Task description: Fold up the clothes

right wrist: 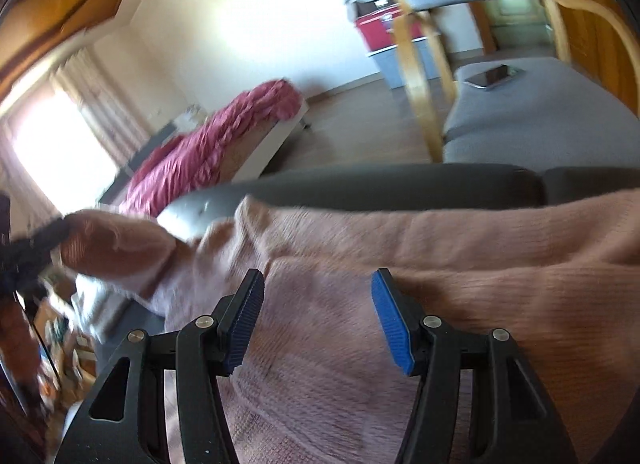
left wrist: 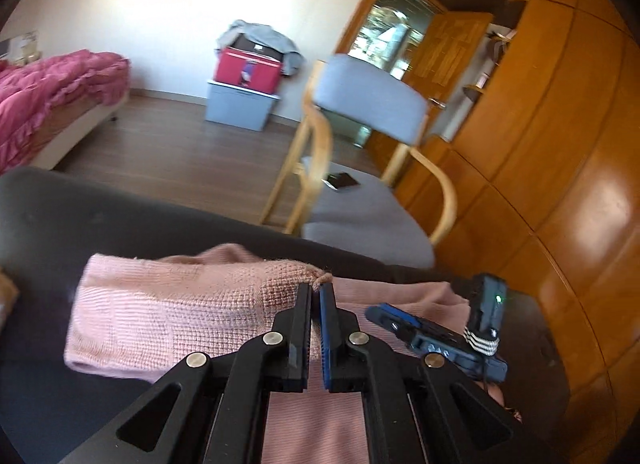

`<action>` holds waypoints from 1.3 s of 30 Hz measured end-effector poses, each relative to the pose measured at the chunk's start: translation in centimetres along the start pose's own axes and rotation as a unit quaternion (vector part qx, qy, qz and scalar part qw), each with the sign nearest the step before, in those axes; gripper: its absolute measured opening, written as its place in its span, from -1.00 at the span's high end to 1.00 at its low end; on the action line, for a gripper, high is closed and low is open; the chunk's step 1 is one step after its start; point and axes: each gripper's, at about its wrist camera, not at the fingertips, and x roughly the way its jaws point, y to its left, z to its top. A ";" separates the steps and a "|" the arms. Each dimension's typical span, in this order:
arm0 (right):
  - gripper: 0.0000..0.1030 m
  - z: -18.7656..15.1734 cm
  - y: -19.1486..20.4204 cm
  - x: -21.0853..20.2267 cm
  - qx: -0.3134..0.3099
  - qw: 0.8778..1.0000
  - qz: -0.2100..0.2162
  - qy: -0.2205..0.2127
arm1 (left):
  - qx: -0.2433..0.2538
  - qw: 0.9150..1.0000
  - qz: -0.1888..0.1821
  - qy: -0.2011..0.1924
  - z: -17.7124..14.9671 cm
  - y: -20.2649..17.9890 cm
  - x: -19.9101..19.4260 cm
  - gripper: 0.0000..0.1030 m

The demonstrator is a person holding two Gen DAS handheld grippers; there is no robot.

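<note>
— Where did the light come from?
— A window (right wrist: 52, 144) up and left of the right gripper (right wrist: 318, 296); it blew out white, and the wall (right wrist: 260, 24) glared.
— Blur?
— The right view smeared throughout. The left was sharper; glare sat on the wardrobe (left wrist: 600, 200), right of the left gripper (left wrist: 316, 290). Edges curved and went black.

blur: right-wrist view smeared, pink knitted sweater (right wrist: 400, 248) soft | hidden: sweater edge between left tongs (left wrist: 316, 292) | cut off: sweater at bottom edge
</note>
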 end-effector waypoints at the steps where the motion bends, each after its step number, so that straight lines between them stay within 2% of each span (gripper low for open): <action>1: -0.16 0.2 -0.8 -0.5 0.021 1.000 0.005 -0.008 | 0.003 1.000 -0.007 0.004 0.1 -0.8 0.6 0.95; 4: -0.16 0.9 -2.7 -1.3 0.067 0.997 0.024 -0.013 | 0.003 0.999 -0.028 0.014 0.4 -2.7 2.3 0.95; 7: -0.16 1.2 -3.3 -1.3 0.082 0.995 0.053 0.001 | 0.000 0.998 -0.053 0.022 0.4 -4.3 3.7 0.95; 10: -0.16 1.4 -3.9 -1.9 0.108 0.992 0.065 -0.015 | 0.010 0.997 -0.074 0.032 0.2 -6.6 5.1 0.95; 15: -0.16 2.2 -6.3 -4.8 0.148 0.985 0.040 -0.078 | 0.027 0.993 -0.108 0.049 -0.1 -10.5 7.3 0.95; 19: -0.16 2.7 -8.6 -6.3 0.183 0.977 0.035 -0.104 | 0.024 0.989 -0.132 0.062 -0.8 -12.7 9.6 0.95; 30: -0.16 3.6 -12.6 -8.7 0.232 0.962 0.019 -0.146 | 0.019 0.981 -0.169 0.090 -3.4 -16.6 15.0 0.95; 33: -0.16 3.5 -12.9 -8.9 0.234 0.961 0.016 -0.144 | 0.011 0.981 -0.164 0.104 -4.0 -16.5 16.5 0.94; 36: -0.16 3.5 -12.5 -8.6 0.227 0.964 0.016 -0.136 | -0.003 0.980 -0.154 0.129 -4.5 -15.8 17.9 0.74; 39: -0.16 3.5 -12.3 -8.6 0.218 0.967 0.013 -0.133 | -0.012 0.976 -0.160 0.147 -5.1 -14.8 17.7 0.68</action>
